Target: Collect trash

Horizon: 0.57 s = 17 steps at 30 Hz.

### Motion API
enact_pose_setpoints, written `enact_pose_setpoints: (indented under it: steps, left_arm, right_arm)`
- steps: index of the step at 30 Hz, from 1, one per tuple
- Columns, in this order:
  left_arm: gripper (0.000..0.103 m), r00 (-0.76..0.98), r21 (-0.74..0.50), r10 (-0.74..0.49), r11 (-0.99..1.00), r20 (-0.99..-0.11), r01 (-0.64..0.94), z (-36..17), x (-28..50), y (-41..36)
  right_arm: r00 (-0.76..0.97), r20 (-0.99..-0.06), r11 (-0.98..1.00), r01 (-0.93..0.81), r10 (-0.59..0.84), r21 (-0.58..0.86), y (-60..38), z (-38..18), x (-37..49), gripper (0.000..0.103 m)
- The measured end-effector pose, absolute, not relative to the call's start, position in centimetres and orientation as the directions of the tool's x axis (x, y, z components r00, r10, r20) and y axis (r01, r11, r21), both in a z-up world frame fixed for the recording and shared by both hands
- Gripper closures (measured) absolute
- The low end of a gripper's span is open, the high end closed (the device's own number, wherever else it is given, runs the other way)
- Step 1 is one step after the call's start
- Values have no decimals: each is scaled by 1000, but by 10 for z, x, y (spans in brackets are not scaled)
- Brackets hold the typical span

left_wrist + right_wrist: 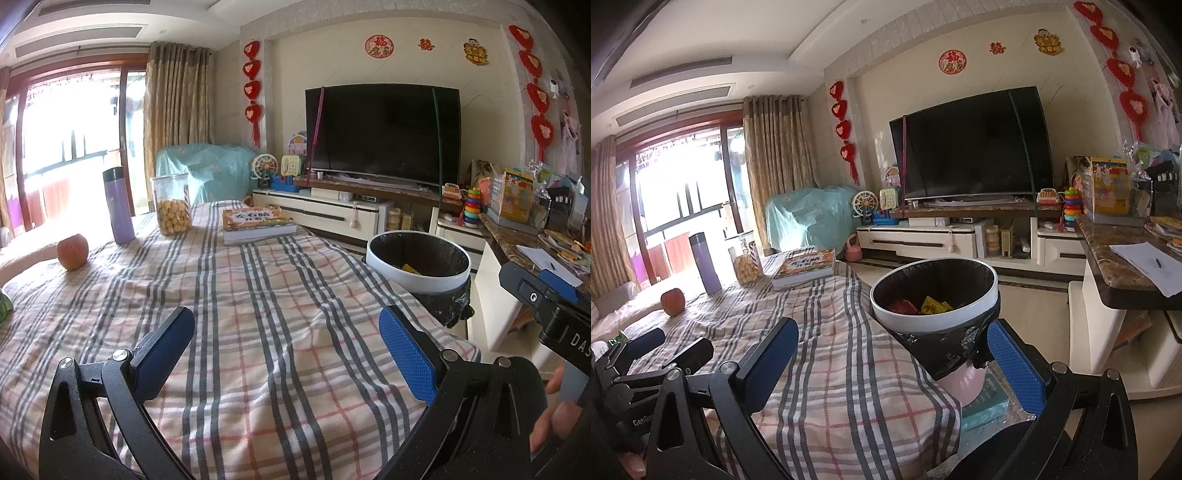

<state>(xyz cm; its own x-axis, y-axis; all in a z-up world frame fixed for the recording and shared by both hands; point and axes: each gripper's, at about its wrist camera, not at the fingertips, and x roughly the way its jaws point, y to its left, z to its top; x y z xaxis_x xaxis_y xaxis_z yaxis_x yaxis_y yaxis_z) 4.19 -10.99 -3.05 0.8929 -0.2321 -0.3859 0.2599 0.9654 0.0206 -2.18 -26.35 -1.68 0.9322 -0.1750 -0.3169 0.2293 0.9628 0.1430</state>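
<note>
"DAS" on right gripper (554,295) body, "GenRo" on left gripper (670,341) body

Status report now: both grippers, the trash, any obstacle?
Left hand-held gripper open, empty. Right hand-held gripper open, empty. Wrappers already in trash bin. No trash visible on checked cloth.

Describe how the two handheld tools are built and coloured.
Both match. The left tool has black speckled scissor-like arms with silver pivot bolts and flat fingers faced with blue dimpled pads. The right tool is built the same; its body, seen from the left camera, carries white lettering.
</note>
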Motion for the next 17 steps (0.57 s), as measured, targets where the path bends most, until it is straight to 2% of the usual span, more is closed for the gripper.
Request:
enact_pose_setpoints:
  steps: [10, 17]
  left_arm:
    - [1, 873, 6, -224, 968, -434, 252, -34, 53, -102]
    - [1, 870, -3, -231, 967, -436, 255, -30, 59, -99]
  right_arm:
    - [921, -360, 964, 216, -148, 156, -265, -19, -9, 0]
    - [917, -378, 965, 204, -130, 162, -263, -19, 1, 0]
